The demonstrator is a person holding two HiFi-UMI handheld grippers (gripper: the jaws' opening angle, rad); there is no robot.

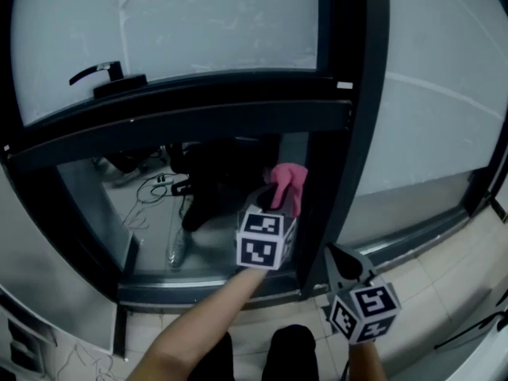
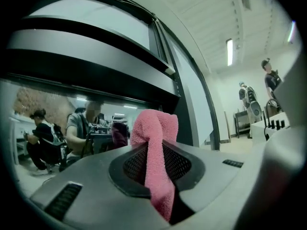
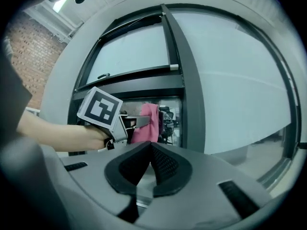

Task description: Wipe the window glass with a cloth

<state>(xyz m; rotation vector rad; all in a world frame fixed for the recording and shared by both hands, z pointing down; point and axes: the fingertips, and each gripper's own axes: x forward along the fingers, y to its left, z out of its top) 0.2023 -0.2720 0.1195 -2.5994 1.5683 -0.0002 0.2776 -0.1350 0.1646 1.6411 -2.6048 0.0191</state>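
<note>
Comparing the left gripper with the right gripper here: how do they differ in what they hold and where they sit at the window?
The left gripper is shut on a pink terry cloth; the right gripper is shut with nothing between its jaws. The left gripper is up at the clear lower window pane; the right gripper sits lower, to the right of the dark frame post. Both carry marker cubes.

Brick wall, ceiling light

No readable text, labels or numbers anywhere; only square black-and-white marker patterns on the cubes, no letters.
</note>
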